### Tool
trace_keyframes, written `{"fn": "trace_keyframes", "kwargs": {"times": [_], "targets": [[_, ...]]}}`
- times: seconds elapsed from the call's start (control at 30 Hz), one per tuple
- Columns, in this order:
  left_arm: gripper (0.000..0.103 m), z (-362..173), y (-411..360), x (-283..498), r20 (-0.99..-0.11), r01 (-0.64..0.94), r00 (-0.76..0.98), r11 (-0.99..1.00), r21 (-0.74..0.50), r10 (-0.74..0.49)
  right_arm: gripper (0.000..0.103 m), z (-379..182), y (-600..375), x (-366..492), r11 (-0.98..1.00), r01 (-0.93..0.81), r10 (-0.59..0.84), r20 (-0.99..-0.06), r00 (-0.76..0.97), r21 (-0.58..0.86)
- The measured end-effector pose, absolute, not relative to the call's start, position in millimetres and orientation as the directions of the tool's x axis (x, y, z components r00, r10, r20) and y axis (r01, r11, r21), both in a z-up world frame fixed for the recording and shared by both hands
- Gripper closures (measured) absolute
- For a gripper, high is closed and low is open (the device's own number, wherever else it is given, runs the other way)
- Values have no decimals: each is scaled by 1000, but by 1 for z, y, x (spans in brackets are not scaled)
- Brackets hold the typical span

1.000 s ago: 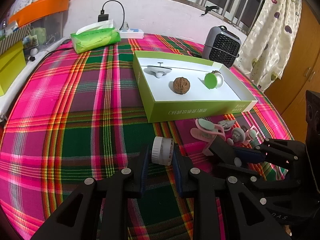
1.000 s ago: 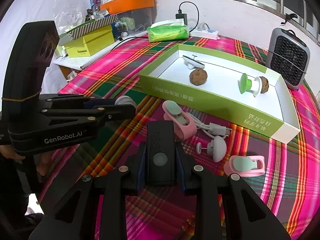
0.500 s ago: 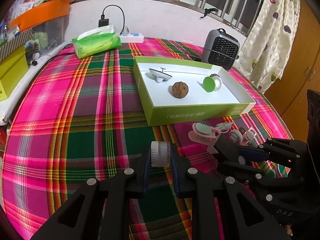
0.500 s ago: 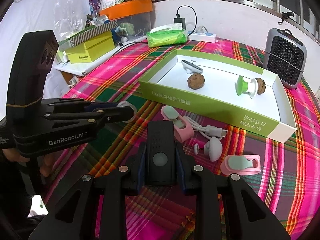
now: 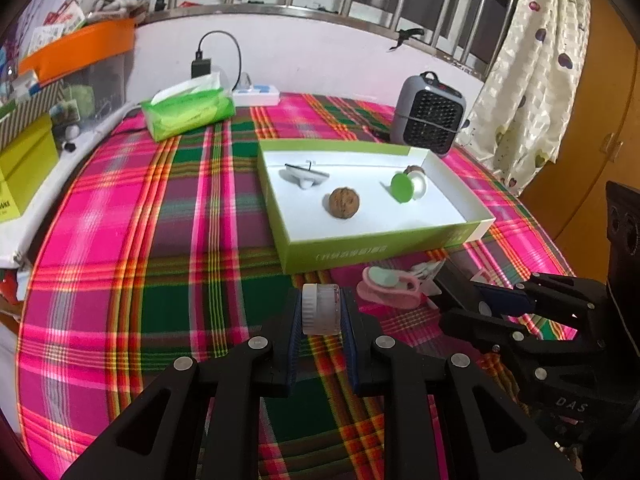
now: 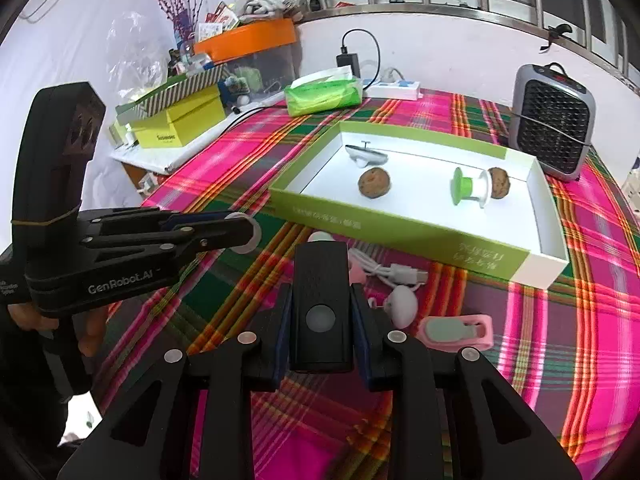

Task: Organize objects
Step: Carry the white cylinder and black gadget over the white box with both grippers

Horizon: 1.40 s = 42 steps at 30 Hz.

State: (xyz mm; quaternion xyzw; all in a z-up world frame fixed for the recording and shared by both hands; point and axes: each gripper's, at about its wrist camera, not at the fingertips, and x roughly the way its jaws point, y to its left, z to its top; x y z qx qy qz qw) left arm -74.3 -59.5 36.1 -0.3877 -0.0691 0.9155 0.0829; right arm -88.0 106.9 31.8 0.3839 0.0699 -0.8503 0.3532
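My left gripper (image 5: 321,305) is shut on a small white-capped jar (image 5: 320,318), held just above the plaid cloth in front of the green box (image 5: 380,249). My right gripper (image 6: 321,301) is shut on a black rectangular device (image 6: 320,276) with a round grey button. In the right wrist view the left gripper (image 6: 236,235) reaches in from the left with the jar (image 6: 251,236) at its tip. Inside the box (image 6: 400,242) lie a walnut (image 5: 344,202), a green-and-white spool (image 5: 404,186) and a grey-white piece (image 5: 304,176); a second walnut (image 6: 499,182) shows behind the spool.
On the cloth before the box lie two pink clips (image 5: 386,288) (image 6: 456,332), a white cable (image 6: 384,271) and a white knob (image 6: 400,304). A grey heater (image 5: 430,114) stands behind the box, a green tissue pack (image 5: 188,114) at the back left. Yellow boxes (image 6: 180,124) crowd the left shelf.
The left jaws have closed on the jar, which lay loose between them on the cloth, and it now sits off the cloth. The right gripper has risen a little with the black device.
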Motion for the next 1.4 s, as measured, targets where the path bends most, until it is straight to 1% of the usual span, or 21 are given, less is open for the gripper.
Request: {"fn": "trace_keyframes", "kwargs": {"times": [0.27, 0.5, 0.77, 1.1, 1.4], "targets": [[86, 52, -52, -79, -672, -126, -709, -976, -180, 215, 75, 43, 120, -99, -765, 624, -542, -680, -495, 155], [86, 65, -47, -84, -631, -148, -747, -977, -153, 212, 75, 53, 131, -114, -790, 593, -530, -660, -533, 155], [86, 73, -40, -98, -604, -174, -768, -977, -123, 213, 75, 54, 137, -136, -804, 571, -521, -657, -544, 165], [86, 70, -39, -132, -618, -164, -760, -979, -122, 204, 75, 55, 133, -168, -811, 557, -519, -657, -547, 176], [86, 63, -40, -158, -642, -147, -741, -980, -132, 197, 75, 51, 129, -207, -820, 541, -504, -680, -533, 184]]}}
